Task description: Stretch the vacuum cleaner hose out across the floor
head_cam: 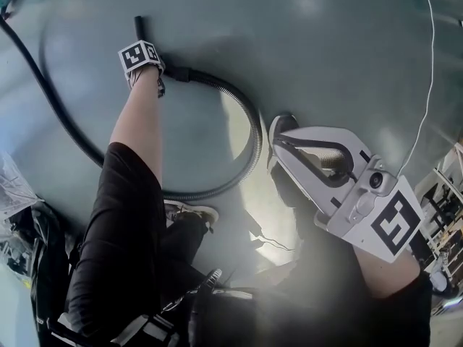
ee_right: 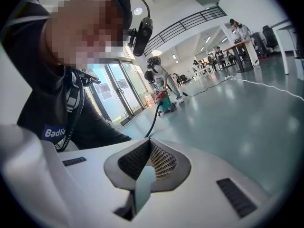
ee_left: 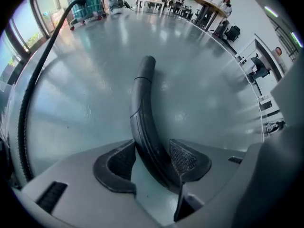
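Holds right tongs pressed together on nothing, close in and idle, likely to stay clear. Beyond, has hose lying curled in a loop on floor, not yet straightened. Farthest out, pinches hose's stiff curved end in left tongs, low down, seemingly for dragging it outward.

The right gripper is seen with its jaws pressed together, and nothing is caught between them. Beyond it, a black hose is laid across the glossy floor toward a vacuum cleaner. A person in dark clothing is seen at the left.
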The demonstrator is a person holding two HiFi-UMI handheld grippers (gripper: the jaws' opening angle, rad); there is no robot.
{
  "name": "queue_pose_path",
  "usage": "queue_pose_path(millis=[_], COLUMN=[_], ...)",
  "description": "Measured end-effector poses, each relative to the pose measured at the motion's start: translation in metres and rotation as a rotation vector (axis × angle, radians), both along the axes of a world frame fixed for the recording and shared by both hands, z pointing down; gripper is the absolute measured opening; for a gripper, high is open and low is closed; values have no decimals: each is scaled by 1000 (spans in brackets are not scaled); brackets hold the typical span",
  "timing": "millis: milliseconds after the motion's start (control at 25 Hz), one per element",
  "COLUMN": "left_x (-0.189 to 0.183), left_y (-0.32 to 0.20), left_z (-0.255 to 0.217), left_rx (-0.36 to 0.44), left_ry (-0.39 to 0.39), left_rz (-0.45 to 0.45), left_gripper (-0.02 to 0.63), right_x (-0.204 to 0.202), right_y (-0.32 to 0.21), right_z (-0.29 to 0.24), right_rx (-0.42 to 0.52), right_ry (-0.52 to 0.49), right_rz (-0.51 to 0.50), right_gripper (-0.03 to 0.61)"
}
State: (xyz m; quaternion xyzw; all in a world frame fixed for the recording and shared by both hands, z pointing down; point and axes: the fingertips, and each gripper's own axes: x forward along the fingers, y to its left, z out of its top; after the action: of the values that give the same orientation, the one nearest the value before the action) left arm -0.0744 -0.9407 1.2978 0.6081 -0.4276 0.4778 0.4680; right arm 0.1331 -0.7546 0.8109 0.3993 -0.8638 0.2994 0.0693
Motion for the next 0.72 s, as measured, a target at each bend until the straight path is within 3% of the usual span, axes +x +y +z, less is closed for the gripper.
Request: queue_pose_path(millis=[200,400,560,720], left_x=[-4,6,-3,-15], left_y=[19,25,32,50], left_z=[-80,-181,-281,-413], left_rx=[13,67,174,333], left_ry=[51,114,193,258], left_rz=[2,-2,-3,79], left_gripper=[187,170,161,156], right_x=[-30,-52,-88,-105], right_y=[10,-2,3,3], right_z=[-41,-105,-160,-218], right_rx=[8,9,-5,-9], right_ry=[24,9,-10,-21], right_rz=[-47,-20,-71,-95], right_gripper=[3,3,3,3])
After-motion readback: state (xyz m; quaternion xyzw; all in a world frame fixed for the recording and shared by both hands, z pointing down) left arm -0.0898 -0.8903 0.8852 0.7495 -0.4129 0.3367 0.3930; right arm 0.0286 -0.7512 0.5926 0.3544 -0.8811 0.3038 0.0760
